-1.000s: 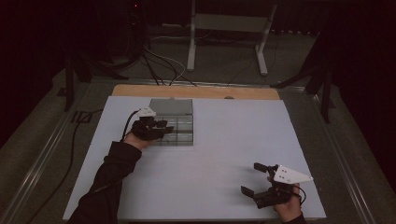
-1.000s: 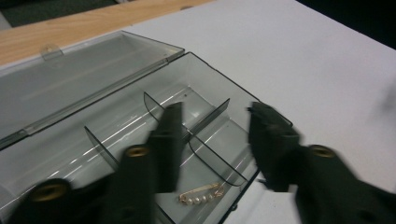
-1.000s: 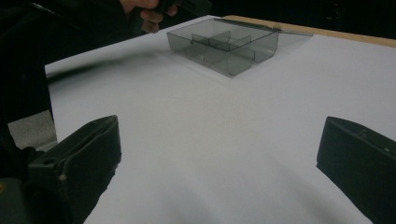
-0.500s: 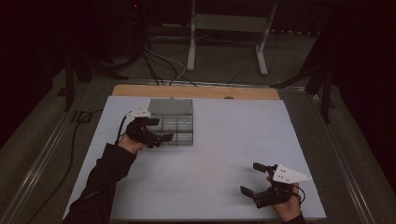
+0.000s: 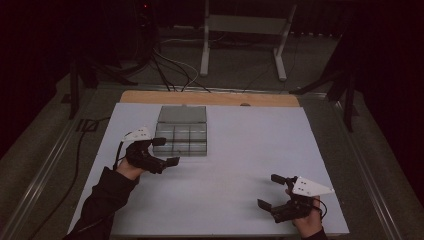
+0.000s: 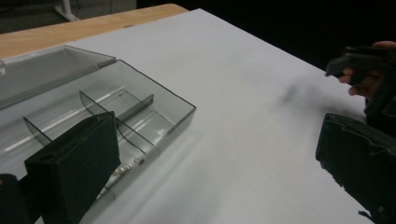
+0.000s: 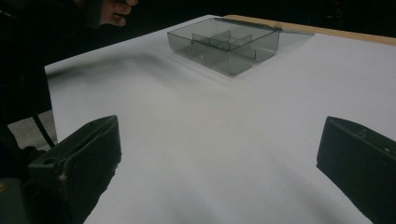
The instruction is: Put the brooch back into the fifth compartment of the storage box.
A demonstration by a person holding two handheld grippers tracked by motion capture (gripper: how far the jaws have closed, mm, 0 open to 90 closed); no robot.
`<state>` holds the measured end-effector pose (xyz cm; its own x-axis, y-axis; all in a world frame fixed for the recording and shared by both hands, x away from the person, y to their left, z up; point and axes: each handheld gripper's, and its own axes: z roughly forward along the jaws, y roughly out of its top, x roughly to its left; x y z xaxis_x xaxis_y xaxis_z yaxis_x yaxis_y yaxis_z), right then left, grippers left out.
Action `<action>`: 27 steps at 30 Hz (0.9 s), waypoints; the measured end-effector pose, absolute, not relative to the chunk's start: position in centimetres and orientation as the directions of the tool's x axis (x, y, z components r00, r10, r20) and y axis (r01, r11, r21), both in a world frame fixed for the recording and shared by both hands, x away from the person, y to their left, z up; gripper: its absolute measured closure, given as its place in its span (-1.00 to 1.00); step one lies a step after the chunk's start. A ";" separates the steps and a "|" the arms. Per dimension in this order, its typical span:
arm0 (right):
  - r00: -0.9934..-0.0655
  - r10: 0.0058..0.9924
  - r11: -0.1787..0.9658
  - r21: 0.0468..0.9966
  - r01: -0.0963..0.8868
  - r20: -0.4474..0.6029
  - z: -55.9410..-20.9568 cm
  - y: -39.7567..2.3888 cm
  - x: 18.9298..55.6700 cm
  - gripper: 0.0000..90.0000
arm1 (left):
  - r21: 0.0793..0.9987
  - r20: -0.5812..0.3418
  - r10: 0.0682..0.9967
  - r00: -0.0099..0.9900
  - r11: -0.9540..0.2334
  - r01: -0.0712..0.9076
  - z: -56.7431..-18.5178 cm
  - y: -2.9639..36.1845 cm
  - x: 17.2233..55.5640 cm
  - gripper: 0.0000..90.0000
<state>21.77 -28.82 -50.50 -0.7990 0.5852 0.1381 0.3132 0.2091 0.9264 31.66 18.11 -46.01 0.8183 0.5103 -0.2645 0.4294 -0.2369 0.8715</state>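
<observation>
Starting at the left, the left gripper (image 5: 162, 152) sits low over the white table cover (image 5: 240, 165), its jaws spread wide with nothing between them. Just beside it, toward the far side, lies the clear smoky-grey plastic compartment box (image 5: 181, 137), its lid (image 5: 182, 114) thrown open flat behind it toward the wooden table edge (image 5: 210, 98). In the left gripper view one jaw stands in front of the box's near wall, too close to say whether they touch; the other is well out over bare cover.

The box looks light, thin-walled and stiff, probably slick and apt to skate on the sheet. I'd pinch an outer wall or a divider rather than span the whole tray; the hinge looks the weakest part.

Over at the right, the right gripper (image 5: 272, 192) rests near the table's front edge, jaws likewise apart and empty, well away from the box.
</observation>
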 end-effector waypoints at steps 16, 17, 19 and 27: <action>-0.802 0.581 0.216 0.924 0.315 0.138 -50.6 -28.7 21.8 -1.00 | 0.881 -0.242 0.501 0.831 -0.245 0.405 -48.1 20.7 27.3 -0.98; -0.802 0.581 0.215 0.924 0.316 0.139 -50.6 -28.7 21.8 -1.00 | 0.878 -0.244 0.504 0.828 -0.248 0.410 -48.3 20.8 27.1 -0.98; -0.802 0.581 0.219 0.924 0.314 0.135 -50.6 -28.6 21.8 -1.00 | 0.876 -0.246 0.505 0.827 -0.250 0.413 -48.8 21.1 26.7 -0.98; -0.801 0.582 0.218 0.922 0.319 0.139 -50.6 -28.6 21.8 -1.00 | 0.863 -0.245 0.515 0.822 -0.271 0.427 -50.5 22.3 25.0 -0.98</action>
